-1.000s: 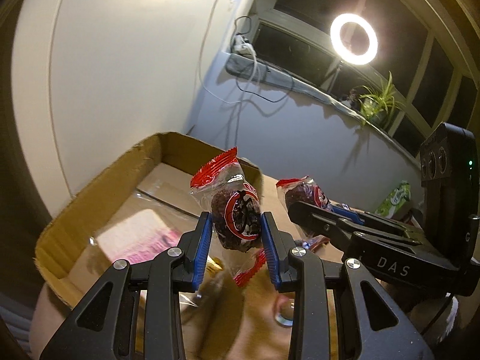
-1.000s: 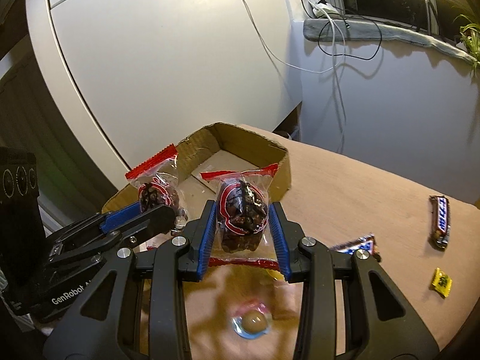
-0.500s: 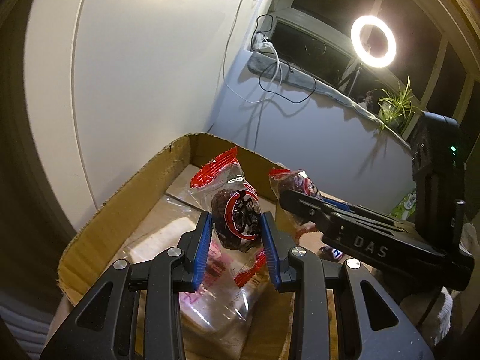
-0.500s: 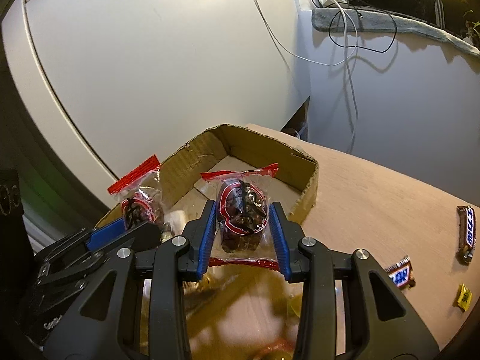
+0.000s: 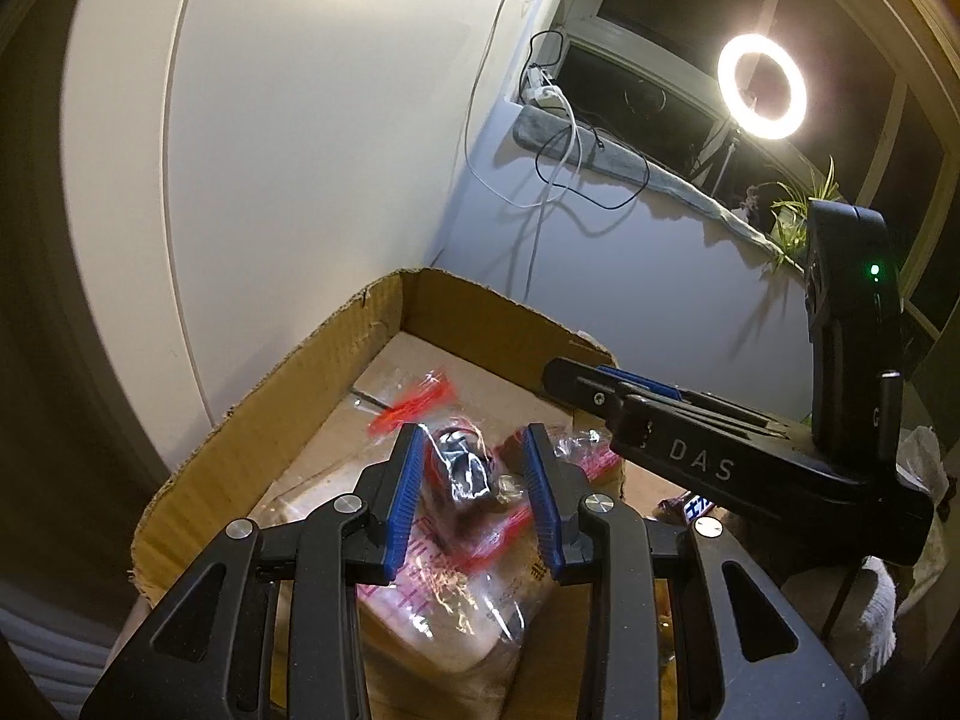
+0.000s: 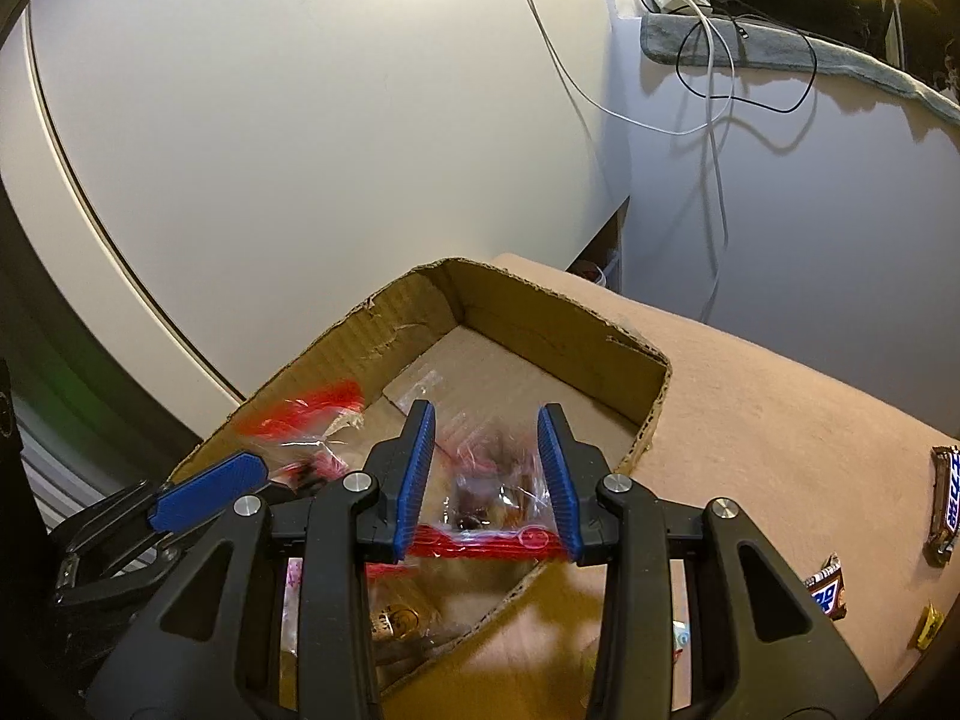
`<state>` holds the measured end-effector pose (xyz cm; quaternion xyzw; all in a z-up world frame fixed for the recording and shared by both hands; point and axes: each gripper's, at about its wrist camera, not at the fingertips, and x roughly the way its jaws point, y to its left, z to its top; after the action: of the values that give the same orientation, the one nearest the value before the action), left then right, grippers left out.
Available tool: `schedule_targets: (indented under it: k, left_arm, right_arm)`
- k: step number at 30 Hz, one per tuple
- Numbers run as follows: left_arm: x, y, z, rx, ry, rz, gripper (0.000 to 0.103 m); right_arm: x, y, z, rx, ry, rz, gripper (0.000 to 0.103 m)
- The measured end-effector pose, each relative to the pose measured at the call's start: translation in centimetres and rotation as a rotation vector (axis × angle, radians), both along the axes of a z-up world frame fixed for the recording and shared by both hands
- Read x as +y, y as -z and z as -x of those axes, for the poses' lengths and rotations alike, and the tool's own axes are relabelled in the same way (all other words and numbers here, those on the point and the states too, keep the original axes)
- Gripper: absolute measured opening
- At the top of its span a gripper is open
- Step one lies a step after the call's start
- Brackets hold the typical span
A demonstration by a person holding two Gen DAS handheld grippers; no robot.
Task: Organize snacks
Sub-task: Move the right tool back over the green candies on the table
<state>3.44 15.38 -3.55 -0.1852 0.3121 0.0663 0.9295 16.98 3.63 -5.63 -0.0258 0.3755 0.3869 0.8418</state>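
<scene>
Crinkly clear snack packets (image 5: 468, 474) over corrugated box (image 5: 288, 414)

A home room: windowsill plant (image 5: 795, 222), ring light (image 5: 762, 86), trailing cables (image 6: 714, 90).

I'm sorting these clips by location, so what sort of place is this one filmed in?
Probably a room in a home, at night. A ring light glows by a dark window, a potted plant and charger cables sit on the sill, and snacks go into a cardboard box on a tan-covered table.
</scene>
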Motion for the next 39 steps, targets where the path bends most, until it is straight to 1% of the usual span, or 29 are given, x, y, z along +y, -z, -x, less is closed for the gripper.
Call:
schedule_targets:
  k: [1, 2, 3, 4, 6, 7, 8, 10, 12, 18, 24, 29, 35, 39]
  left_arm:
    - [0.0, 0.0, 0.0, 0.0, -0.002, -0.001, 0.04]
    - [-0.1, 0.0, 0.1, -0.001, -0.003, -0.002, 0.043]
    - [0.0, 0.0, 0.1, -0.001, -0.005, -0.001, 0.046]
    - [0.0, 0.0, 0.1, 0.0, -0.006, -0.001, 0.046]
    - [0.2, 0.0, 0.1, 0.002, -0.006, 0.001, 0.048]
    - [0.2, 0.0, 0.1, 0.003, -0.006, 0.001, 0.05]
    - [0.2, 0.0, 0.1, 0.003, -0.007, 0.002, 0.053]
    - [0.3, 0.0, 0.2, -0.001, -0.009, 0.0, 0.053]
    - [0.3, 0.0, 0.2, -0.001, -0.01, 0.0, 0.054]
    - [0.3, -0.2, 0.2, -0.005, -0.006, 0.0, 0.054]
    - [-0.6, -0.8, 0.8, -0.03, 0.014, -0.012, 0.054]
    - [-1.5, -0.8, 0.9, -0.032, 0.043, -0.013, 0.054]
    - [-3.0, -1.0, 1.1, -0.036, 0.091, -0.011, 0.054]
    - [-4.7, -0.9, 1.5, -0.033, 0.142, -0.032, 0.054]
  right_arm:
    - [0.0, -0.1, 0.0, -0.002, 0.0, -0.001, 0.037]
    - [0.0, -0.1, 0.0, -0.002, -0.002, -0.003, 0.038]
    - [0.0, -0.1, 0.0, -0.003, -0.002, -0.003, 0.046]
    - [-0.1, -0.1, 0.0, -0.007, 0.002, -0.003, 0.059]
    - [-0.3, -0.3, 0.1, -0.02, 0.019, -0.01, 0.073]
    - [-0.6, -0.5, 0.1, -0.023, 0.03, -0.016, 0.077]
    - [-0.7, -0.6, 0.0, -0.023, 0.036, -0.02, 0.079]
    - [-1.0, -0.8, -0.1, -0.022, 0.046, -0.027, 0.086]
    - [-1.2, -1.0, -0.1, -0.026, 0.054, -0.032, 0.088]
    - [-1.5, -1.3, 0.1, -0.029, 0.058, -0.029, 0.089]
    - [-2.8, -2.2, 1.2, -0.046, 0.051, -0.031, 0.089]
    - [-5.3, -2.7, 2.5, -0.074, 0.055, -0.01, 0.089]
    - [-9.2, -2.4, 3.5, -0.072, 0.08, 0.01, 0.089]
    - [-12.0, -1.9, 4.4, -0.063, 0.091, 0.017, 0.089]
